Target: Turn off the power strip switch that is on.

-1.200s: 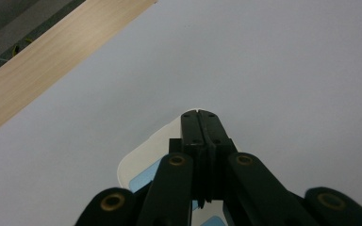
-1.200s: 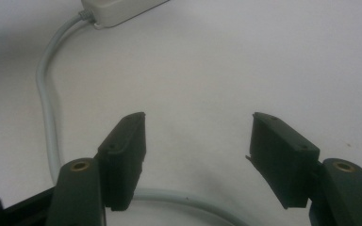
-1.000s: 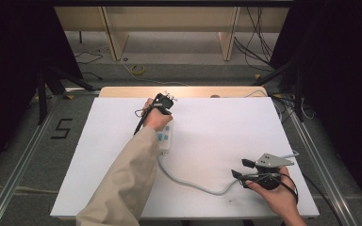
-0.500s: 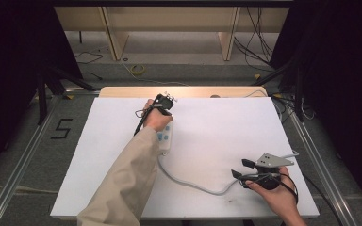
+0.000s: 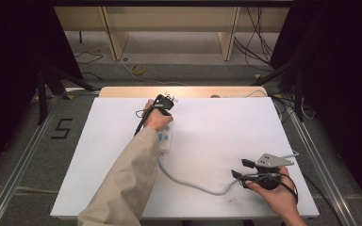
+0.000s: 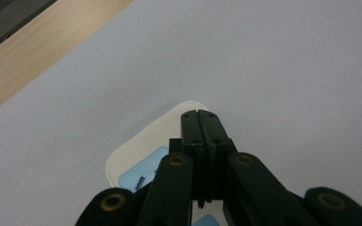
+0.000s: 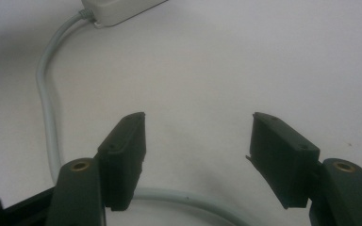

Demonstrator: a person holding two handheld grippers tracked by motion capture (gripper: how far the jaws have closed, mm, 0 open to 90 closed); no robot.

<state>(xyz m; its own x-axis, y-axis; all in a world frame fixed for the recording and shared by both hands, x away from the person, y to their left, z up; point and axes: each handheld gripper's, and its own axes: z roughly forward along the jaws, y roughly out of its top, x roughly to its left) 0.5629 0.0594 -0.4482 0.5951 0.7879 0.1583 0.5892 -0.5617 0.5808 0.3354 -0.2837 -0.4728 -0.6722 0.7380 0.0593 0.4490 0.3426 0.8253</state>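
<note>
High view: I see the white power strip point(image 5: 165, 137) lying on the white surface point(image 5: 217, 127), a little left of centre and toward the far edge, its long side running away from me. Its grey cable point(image 5: 188, 183) leaves the near end and curves rightward across the surface to the near right corner. My left gripper point(image 5: 162, 104) sits at the strip's far end, with the left hand point(image 5: 156, 118) and beige sleeve point(image 5: 122, 183) covering part of the strip's left side. My right gripper point(image 5: 243, 169) rests low over the near right part of the surface, well apart from the strip, held in the right hand point(image 5: 275, 195); its jaws point left toward the cable's bend. A bare wooden edge point(image 5: 122, 91) of the table shows beyond the white sheet.

Left gripper view: I find the jaws pressed fully together with nothing between them, their tips over the rounded end of the power strip point(image 6: 136, 150). A blue socket panel point(image 6: 143, 172) shows just beside the jaws. Whether the tips touch the strip I cannot tell.

Right gripper view: I find the jaws standing wide apart and empty above the surface. The cable point(image 7: 47, 108) runs down the left side and passes under the jaws near the lower edge. The strip's cable end point(image 7: 122, 9) is at the top.
</note>
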